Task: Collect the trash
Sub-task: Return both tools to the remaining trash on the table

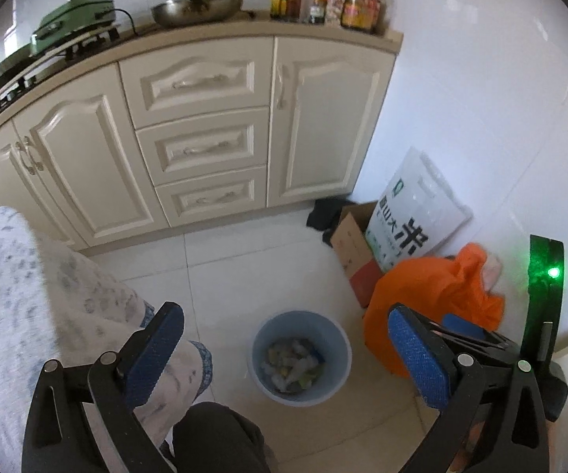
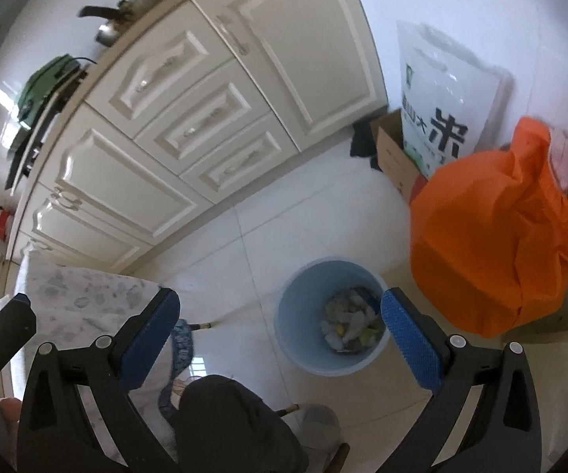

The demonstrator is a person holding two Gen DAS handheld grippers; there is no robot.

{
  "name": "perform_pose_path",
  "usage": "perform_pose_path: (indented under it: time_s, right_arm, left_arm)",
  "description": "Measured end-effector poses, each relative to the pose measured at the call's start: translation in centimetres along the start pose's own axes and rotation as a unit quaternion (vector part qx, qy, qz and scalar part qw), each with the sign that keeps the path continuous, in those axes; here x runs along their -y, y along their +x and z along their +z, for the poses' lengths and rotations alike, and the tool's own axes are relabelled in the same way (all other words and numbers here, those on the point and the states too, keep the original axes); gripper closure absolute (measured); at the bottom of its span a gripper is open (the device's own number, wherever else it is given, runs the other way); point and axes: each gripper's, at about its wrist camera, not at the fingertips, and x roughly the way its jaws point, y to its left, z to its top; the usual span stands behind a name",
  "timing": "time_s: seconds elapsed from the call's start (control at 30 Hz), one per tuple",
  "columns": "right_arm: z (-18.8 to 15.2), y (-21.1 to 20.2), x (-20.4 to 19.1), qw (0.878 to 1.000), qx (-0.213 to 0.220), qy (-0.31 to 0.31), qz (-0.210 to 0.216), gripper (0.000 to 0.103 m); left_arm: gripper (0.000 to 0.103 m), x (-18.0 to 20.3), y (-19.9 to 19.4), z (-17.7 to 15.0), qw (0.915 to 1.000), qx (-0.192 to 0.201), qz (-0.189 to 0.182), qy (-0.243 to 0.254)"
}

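A light blue trash bin [image 1: 261, 339] stands on the tiled floor, with crumpled paper and scraps [image 1: 294, 362] at its bottom. It also shows in the right wrist view [image 2: 303, 295], with the trash [image 2: 353, 323] inside. My left gripper [image 1: 284, 339] is open and empty, held high above the bin. My right gripper [image 2: 280, 323] is open and empty, also above the bin. The right gripper's body with a green light [image 1: 546, 287] shows at the right of the left wrist view.
An orange bag [image 2: 496, 236], a white rice sack [image 2: 441, 90] and a cardboard box [image 2: 396, 153] stand by the wall at the right. Cream cabinets [image 1: 205, 138] carry a wok [image 1: 197, 8], bottles and a green appliance. A patterned cloth [image 1: 28, 295] and the person's knee [image 2: 229, 425] are at lower left.
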Motion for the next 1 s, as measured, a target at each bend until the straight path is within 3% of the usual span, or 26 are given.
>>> perform_pose_path:
  time_s: [0.23,0.53,0.8,1.0]
  right_arm:
    - [0.2,-3.5,-5.9,0.998,0.028,-0.056,0.019,0.000]
    - [-1.0,-8.1,-16.0,0.987,0.070,-0.132,0.066,0.000]
    - [-3.8,-10.6,-25.0,0.967,0.095,-0.220,0.088,0.000]
    - [-6.8,-10.7,-31.6,0.946,0.093,-0.287,0.118,0.000]
  left_arm:
    - [0.001,-5.6,-9.6,-3.1,0.9973,0.060,-0.003,-0.041]
    - [0.001,-12.9,-21.1,-8.3,0.9861,0.135,0.028,-0.093]
    - [0.001,-18.5,-29.8,-14.2,0.9667,0.198,0.076,-0.143]
    - [0.001,-22.7,-35.2,-19.6,0.9461,0.233,0.132,-0.182]
